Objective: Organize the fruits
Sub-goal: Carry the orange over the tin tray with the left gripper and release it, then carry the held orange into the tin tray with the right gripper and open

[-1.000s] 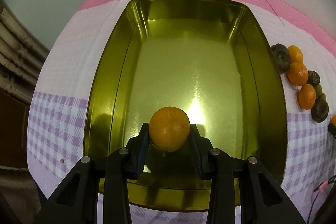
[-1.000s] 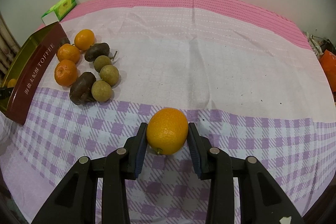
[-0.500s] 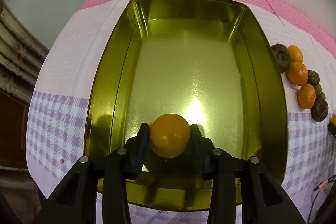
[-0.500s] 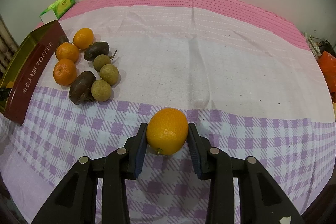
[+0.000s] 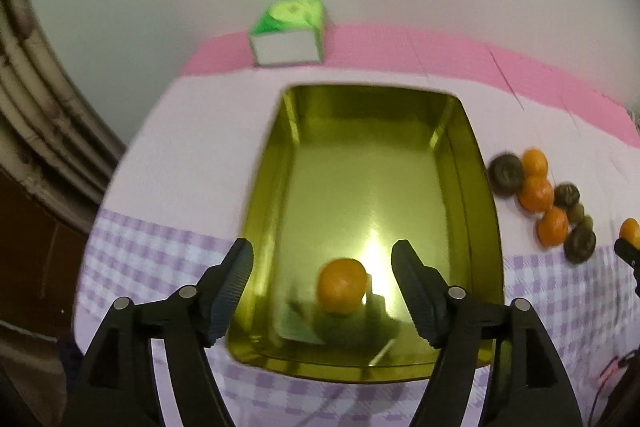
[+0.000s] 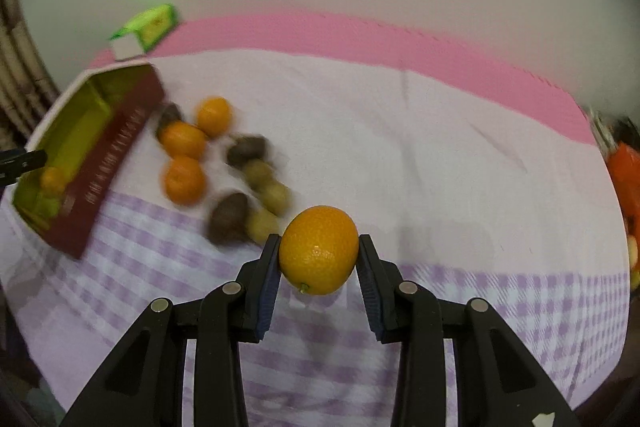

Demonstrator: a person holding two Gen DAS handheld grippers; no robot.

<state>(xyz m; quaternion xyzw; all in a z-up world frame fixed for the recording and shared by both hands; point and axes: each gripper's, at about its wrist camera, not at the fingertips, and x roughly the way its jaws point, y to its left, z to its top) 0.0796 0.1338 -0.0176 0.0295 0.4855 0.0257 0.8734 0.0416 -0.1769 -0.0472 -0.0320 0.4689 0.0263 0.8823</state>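
left gripper (image 5: 322, 259) jaws just opened | mandarin (image 5: 342, 286) released into tin (image 5: 486, 227)

Soft indoor light; glare flares on the gold rectangular metal tin (image 5: 476, 187) floor. Motion blur smears the loose fruits (image 6: 224, 163), and fisheye edges curve into dark vignette.

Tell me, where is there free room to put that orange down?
Most of the gold tin's floor is bare beyond the single orange near its front wall. The cloth to the right of the fruit pile is bare too. The strip between tin and pile is crowded.
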